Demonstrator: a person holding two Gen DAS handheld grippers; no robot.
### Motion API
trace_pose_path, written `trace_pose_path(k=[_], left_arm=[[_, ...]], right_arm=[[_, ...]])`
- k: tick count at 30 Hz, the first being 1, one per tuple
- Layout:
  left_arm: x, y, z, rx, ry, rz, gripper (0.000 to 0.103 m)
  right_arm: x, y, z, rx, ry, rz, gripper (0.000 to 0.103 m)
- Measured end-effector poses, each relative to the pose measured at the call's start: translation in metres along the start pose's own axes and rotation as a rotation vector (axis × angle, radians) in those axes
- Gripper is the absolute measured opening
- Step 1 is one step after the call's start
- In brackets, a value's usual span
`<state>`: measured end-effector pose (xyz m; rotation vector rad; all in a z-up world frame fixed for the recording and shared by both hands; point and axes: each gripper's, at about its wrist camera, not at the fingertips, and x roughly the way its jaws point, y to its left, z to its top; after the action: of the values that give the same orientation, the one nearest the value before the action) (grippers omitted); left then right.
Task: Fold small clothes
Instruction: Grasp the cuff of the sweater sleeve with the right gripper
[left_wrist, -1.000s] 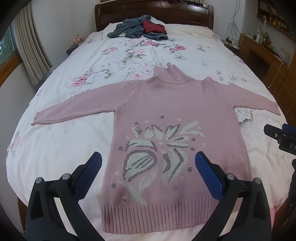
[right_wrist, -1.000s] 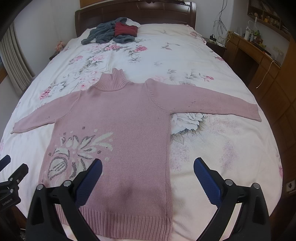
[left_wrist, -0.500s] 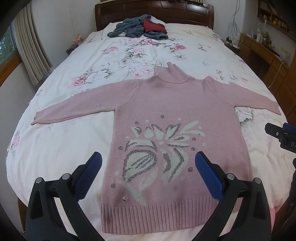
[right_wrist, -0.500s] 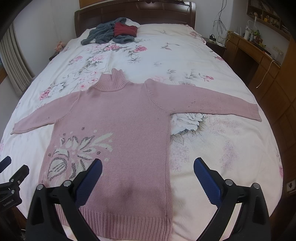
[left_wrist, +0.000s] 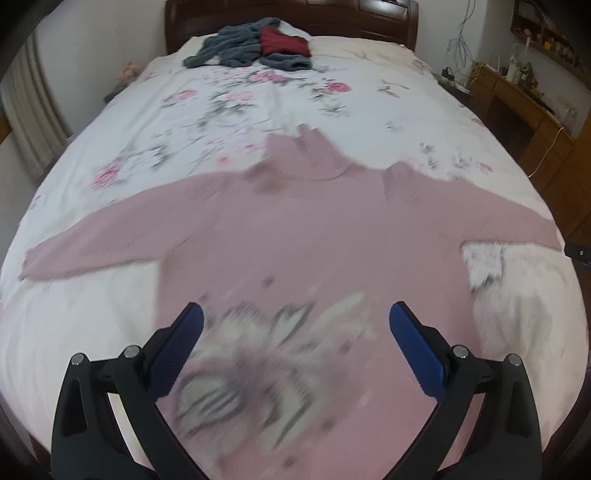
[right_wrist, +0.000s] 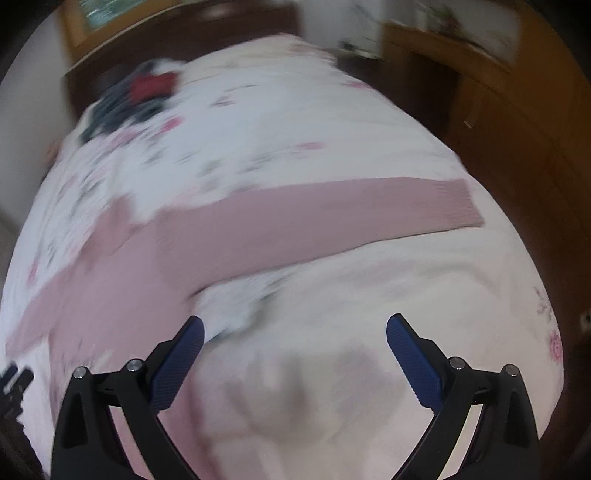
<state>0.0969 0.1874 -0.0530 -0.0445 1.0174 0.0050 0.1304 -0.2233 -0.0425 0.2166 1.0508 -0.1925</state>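
Left tongs (left_wrist: 295, 314) spread wide, empty, above the patterned front of the pink sweater (left_wrist: 314, 229). Right tongs (right_wrist: 295, 328) likewise released, above bare bedspread (right_wrist: 369, 314) near its sleeve (right_wrist: 351, 214). Sweater lies flat on the bed.

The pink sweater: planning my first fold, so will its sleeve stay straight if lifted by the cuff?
Probably not. The pink sweater is soft knit lying limp on the bed, so the sleeve would likely droop. The ribbed cuff should grip well.
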Motion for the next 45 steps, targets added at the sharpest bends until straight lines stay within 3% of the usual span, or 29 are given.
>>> trace_pose_path(k=[6, 10, 17, 19, 20, 23, 25, 26, 27, 32, 36, 45], left_arm=[[0.043, -0.068, 0.051, 0.046, -0.040, -0.031, 0.100], [0.070, -0.099, 0.072, 0.043, -0.043, -0.053, 0.100], [0.113, -0.127, 0.088, 0.029, -0.013, -0.048, 0.100], [0.119, -0.127, 0.089, 0.022, -0.005, -0.041, 0.100], [0.121, -0.126, 0.089, 0.020, -0.002, -0.041, 0.100], [0.125, -0.125, 0.088, 0.029, 0.000, -0.026, 0.100], [0.127, -0.123, 0.086, 0.038, 0.000, -0.017, 0.100], [0.128, -0.122, 0.086, 0.041, 0.002, -0.013, 0.100], [0.129, -0.120, 0.085, 0.040, 0.004, -0.010, 0.100], [0.127, -0.106, 0.083, 0.023, 0.008, -0.007, 0.100], [0.122, -0.093, 0.081, 0.017, 0.004, 0.008, 0.100], [0.115, -0.052, 0.077, -0.046, 0.020, 0.035, 0.100]], right_arm=[[0.069, -0.136, 0.069, 0.226, 0.064, -0.062, 0.099], [0.110, -0.196, 0.090, 0.303, 0.119, -0.110, 0.099], [0.153, -0.238, 0.105, 0.349, 0.167, -0.049, 0.097], [0.166, -0.241, 0.108, 0.362, 0.193, -0.013, 0.083], [0.170, -0.245, 0.109, 0.375, 0.201, 0.011, 0.080], [0.177, -0.250, 0.107, 0.407, 0.200, 0.024, 0.063], [0.179, -0.250, 0.105, 0.410, 0.184, 0.024, 0.038], [0.177, -0.249, 0.104, 0.413, 0.173, 0.045, 0.030], [0.175, -0.249, 0.103, 0.417, 0.162, 0.076, 0.015], [0.152, -0.233, 0.098, 0.366, 0.098, 0.105, 0.013], [0.133, -0.208, 0.113, 0.319, 0.047, 0.195, 0.012], [0.108, -0.096, 0.127, 0.172, 0.050, 0.319, 0.012]])
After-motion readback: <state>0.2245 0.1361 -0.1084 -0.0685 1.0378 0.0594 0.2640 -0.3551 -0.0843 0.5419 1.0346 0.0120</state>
